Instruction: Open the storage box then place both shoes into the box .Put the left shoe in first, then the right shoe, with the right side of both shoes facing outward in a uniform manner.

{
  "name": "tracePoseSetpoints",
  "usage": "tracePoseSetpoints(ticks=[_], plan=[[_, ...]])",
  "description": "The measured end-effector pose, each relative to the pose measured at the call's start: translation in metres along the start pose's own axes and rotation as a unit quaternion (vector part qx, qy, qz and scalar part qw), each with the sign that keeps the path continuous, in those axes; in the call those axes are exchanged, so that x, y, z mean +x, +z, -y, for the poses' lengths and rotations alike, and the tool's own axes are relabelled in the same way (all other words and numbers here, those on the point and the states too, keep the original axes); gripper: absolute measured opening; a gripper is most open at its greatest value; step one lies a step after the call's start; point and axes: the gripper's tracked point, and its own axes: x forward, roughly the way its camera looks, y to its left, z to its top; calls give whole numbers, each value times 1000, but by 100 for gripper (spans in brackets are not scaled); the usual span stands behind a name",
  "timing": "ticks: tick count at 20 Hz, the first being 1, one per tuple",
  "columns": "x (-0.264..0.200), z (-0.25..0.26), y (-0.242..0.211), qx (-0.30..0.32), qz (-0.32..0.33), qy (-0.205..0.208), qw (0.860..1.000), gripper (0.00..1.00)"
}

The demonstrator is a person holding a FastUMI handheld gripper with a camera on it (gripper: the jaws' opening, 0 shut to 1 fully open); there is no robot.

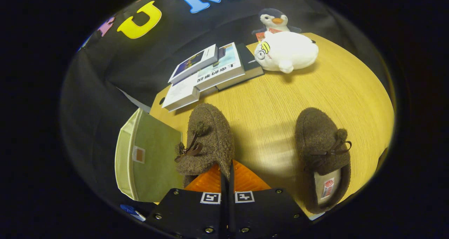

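- The storage box (151,158) is sitting at the left, beside the table's edge, its green lid shut and a small label showing on it.
- The left-hand shoe (207,140) — brown, fuzzy, with a pom-pom lace — is hanging tilted over the table (273,105), its heel edge pinched in the gripper (227,172); the fingers are pressing nearly together on that thin edge.
- A stack of books (210,72) is lying beyond the held shoe, toward the table's far corner.
- A white plush toy (286,51) is resting near the books, a penguin toy (275,20) just behind it.
- The other shoe (322,154) is lying flat on the table at the right — well apart from the fingers.
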Motion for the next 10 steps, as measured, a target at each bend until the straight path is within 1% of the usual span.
tracePoseSetpoints(ticks=[3,7,10], plan=[[-15,-31,15,1,11,19,1000,0],[-30,-85,33,0,25,57,998,0],[-34,-129,36,-2,27,87,996,1]])
